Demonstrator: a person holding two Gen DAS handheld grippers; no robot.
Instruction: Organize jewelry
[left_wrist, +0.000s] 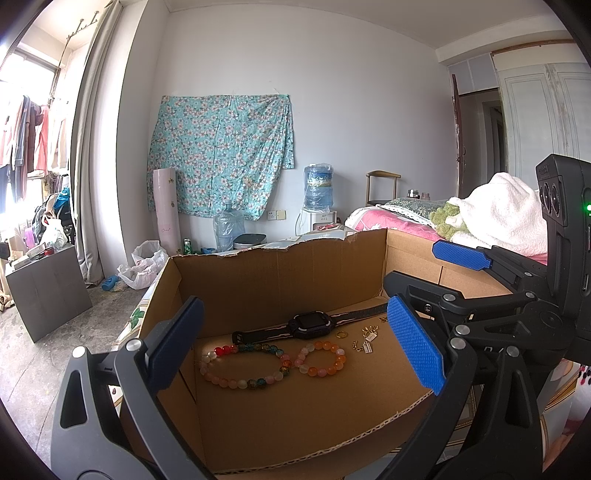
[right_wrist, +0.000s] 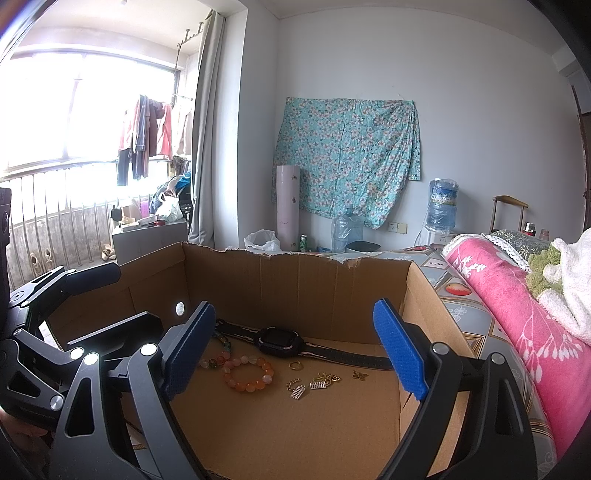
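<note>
Cardboard walls ring the jewelry: everything lies on the floor of an open cardboard box (left_wrist: 280, 266), probably so small pieces cannot roll off. A black watch (left_wrist: 312, 325) lies stretched out near the back wall. In front of it sit a multicoloured bead bracelet (left_wrist: 243, 365) and, touching it, an orange bead bracelet (left_wrist: 321, 363). A gold ring (left_wrist: 341, 335) and a few small gold charms (left_wrist: 367, 341) lie just to the right.

Both tools hover at the near rim, aimed slightly down into the box. The left gripper (left_wrist: 295, 350) has its jaws wide apart around nothing, and so does the right gripper (right_wrist: 295, 354); I would say nothing has been picked yet.

From the left wrist the whole multicoloured bracelet shows. From the right wrist a finger hides most of it, but the charms separate clearly, including one small piece (right_wrist: 359, 375) lying apart.
</note>
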